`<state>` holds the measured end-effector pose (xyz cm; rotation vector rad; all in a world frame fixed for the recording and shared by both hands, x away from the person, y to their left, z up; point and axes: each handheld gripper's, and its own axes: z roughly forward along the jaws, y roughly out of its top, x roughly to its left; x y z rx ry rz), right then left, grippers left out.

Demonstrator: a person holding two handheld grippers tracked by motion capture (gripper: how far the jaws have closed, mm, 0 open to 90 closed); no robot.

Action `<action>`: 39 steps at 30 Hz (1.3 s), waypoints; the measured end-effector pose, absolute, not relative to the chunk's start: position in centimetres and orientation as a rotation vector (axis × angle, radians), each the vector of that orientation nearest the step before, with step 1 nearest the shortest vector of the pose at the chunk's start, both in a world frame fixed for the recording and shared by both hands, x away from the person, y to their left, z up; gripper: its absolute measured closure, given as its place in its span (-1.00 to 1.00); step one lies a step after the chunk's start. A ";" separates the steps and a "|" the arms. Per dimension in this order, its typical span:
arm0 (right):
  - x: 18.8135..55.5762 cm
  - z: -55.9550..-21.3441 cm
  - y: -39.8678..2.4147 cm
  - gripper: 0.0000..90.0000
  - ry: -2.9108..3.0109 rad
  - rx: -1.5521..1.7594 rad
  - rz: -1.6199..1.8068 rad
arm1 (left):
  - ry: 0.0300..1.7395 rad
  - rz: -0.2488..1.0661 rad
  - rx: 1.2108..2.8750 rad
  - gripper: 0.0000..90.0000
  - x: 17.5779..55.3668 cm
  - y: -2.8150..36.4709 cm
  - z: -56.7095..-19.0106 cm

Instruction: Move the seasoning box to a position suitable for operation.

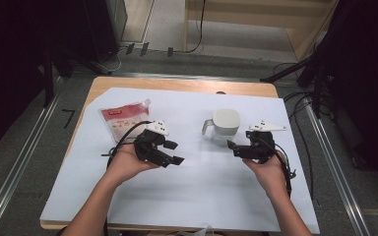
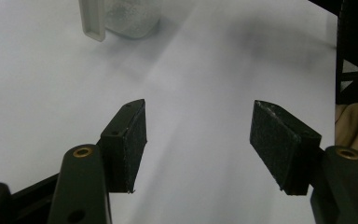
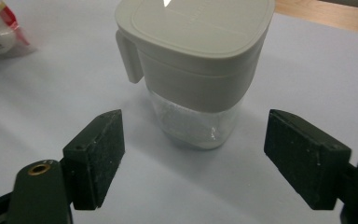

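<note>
My right gripper (image 1: 237, 147) sits just beside the jar (image 1: 225, 125), on the side away from its handle, and my two pads there stand wide apart with nothing between them. In the right gripper view the jar (image 3: 193, 70) stands upright ahead of my pads (image 3: 98, 156), close but not touching; it has a grey lid, a grey handle and a clear lower part holding something white and grainy. My left gripper (image 1: 171, 153) lies well apart from the jar, on its handle side, pointing toward it, and its pads (image 2: 130, 142) also stand apart over the bare white sheet (image 1: 202, 187), holding nothing. In the left gripper view the jar (image 2: 121, 18) shows far ahead at the top edge. A red-and-white pouch (image 1: 123, 119) lies flat beyond my left gripper, farther from the jar than that gripper is.
</note>
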<state>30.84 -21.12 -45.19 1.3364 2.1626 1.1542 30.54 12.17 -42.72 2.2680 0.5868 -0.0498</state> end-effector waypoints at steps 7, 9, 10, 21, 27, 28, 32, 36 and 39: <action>31.5 -45.8 -19.8 -0.71 2.048 1.445 1.124 | 0.592 -0.046 2.259 -0.17 30.7 12.4 -42.7; 31.6 -46.1 -19.3 -0.74 2.012 1.470 1.144 | 0.596 -0.044 2.251 -0.16 30.7 12.5 -42.7; 31.7 -46.3 -19.0 -0.78 2.001 1.471 1.133 | 0.596 -0.044 2.251 -0.16 30.7 12.5 -42.7; 32.0 -47.5 -16.1 -0.91 1.897 1.526 1.125 | 0.606 -0.052 2.245 -0.16 30.9 12.9 -42.7; 32.7 -48.7 -14.9 -0.94 1.818 1.564 1.097 | 0.619 -0.062 2.235 -0.16 31.1 13.1 -42.8; 33.0 -49.1 -14.8 -0.94 1.806 1.554 1.079 | 0.614 -0.065 2.241 -0.16 31.1 13.0 -42.8; 33.4 -49.9 -14.4 -0.94 1.794 1.561 1.065 | 0.614 -0.066 2.243 -0.16 31.1 13.0 -42.8; 33.9 -50.1 -14.4 -0.94 1.754 1.562 1.113 | 0.622 -0.063 2.249 -0.16 31.1 13.2 -42.8; 34.1 -50.2 -14.5 -0.91 1.734 1.565 1.129 | 0.629 -0.064 2.246 -0.16 31.1 13.3 -42.8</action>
